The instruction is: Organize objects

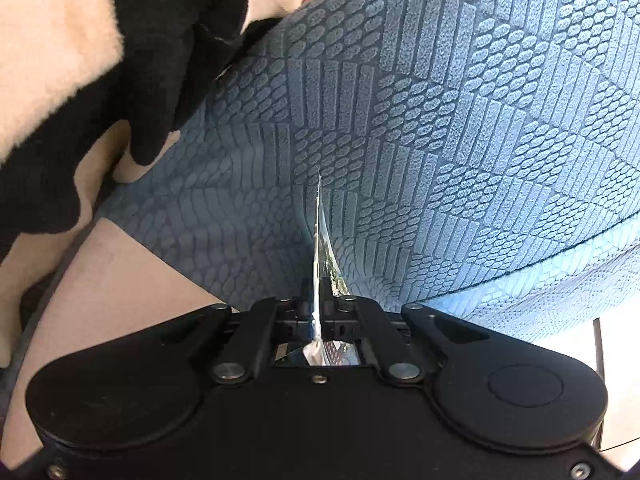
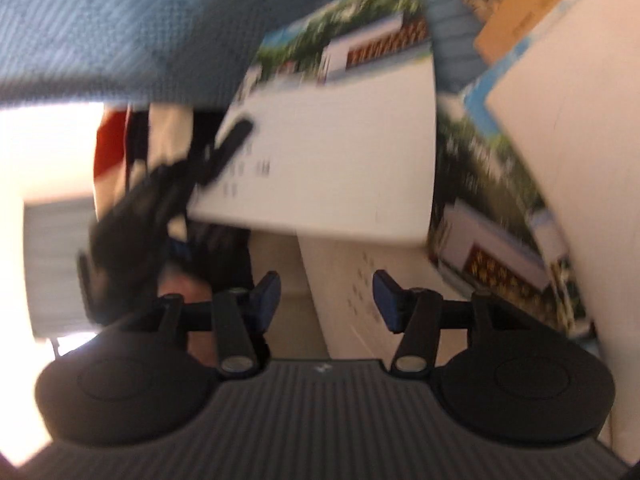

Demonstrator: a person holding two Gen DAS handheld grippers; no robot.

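- Nearest the lens, the left gripper (image 1: 318, 312) was clenched on a thin printed card (image 1: 319, 248), seen edge-on over the blue textured cloth (image 1: 440, 120).
- The right gripper (image 2: 326, 296) stood released, nothing between its jaws.
- Judged step: gathering cards; next, the right must line up on a loose card (image 2: 500, 264).
- Only the right view showed the held card's face (image 2: 340, 168) and the loose ones.

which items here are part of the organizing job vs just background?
Job:
- printed card held edge-on in the shut left gripper
- other printed cards lying to the right
- right gripper, open, nothing between its pads

Background:
- blue textured cushion
- black-and-cream plush fabric
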